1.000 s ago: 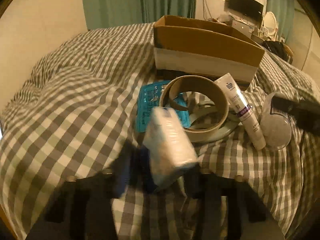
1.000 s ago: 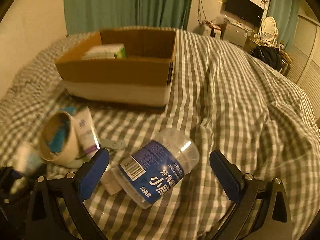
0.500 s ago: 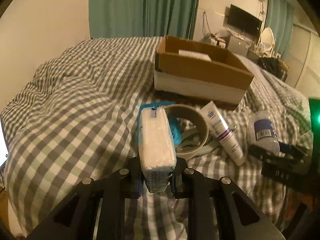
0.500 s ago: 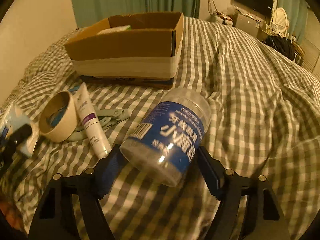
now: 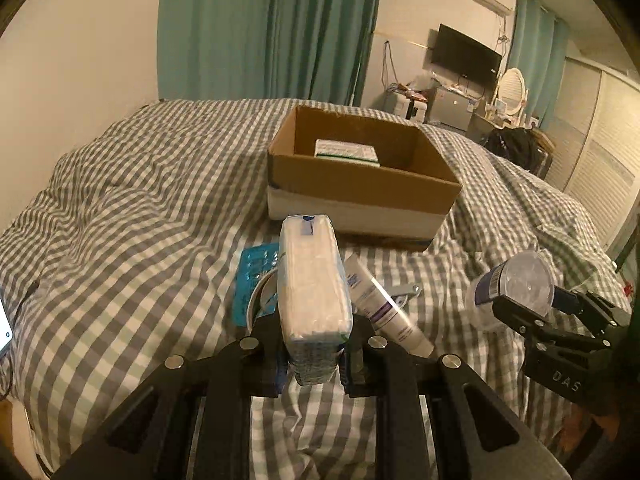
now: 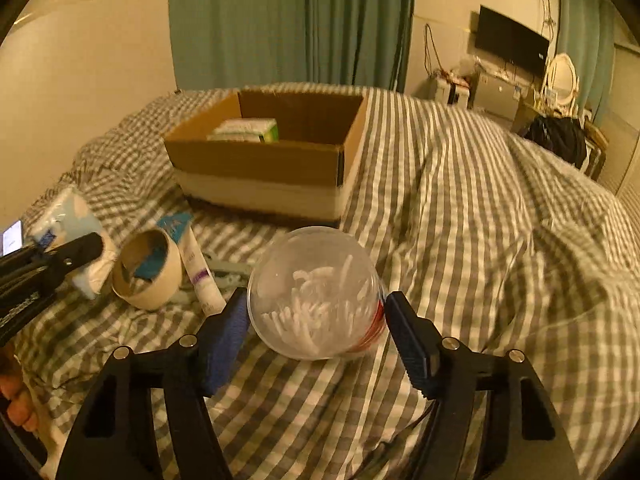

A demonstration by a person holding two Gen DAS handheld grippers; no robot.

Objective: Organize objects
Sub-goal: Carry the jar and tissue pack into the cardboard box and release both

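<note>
My left gripper [image 5: 314,354] is shut on a white tissue pack [image 5: 313,280], held up above the checked bedspread. My right gripper [image 6: 316,320] is shut on a clear plastic jar of cotton swabs [image 6: 316,294], its transparent end turned toward the camera; the same jar [image 5: 516,284] shows at the right of the left wrist view. An open cardboard box [image 5: 360,178] stands farther back on the bed with a green-and-white carton [image 5: 346,152] inside. The box [image 6: 272,160] and carton [image 6: 248,130] also appear in the right wrist view.
On the bed in front of the box lie a tape roll [image 6: 148,276], a white cream tube [image 6: 198,268], a blue blister pack [image 5: 256,280] and grey clippers [image 6: 230,268]. Curtains, a TV and a dresser stand beyond the bed. A phone [image 6: 11,238] lies at the left edge.
Both grippers have risen from the bed. The right one shut on the jar and tipped it end-on toward the camera. The left lifted the tissue pack and turned it upright.
</note>
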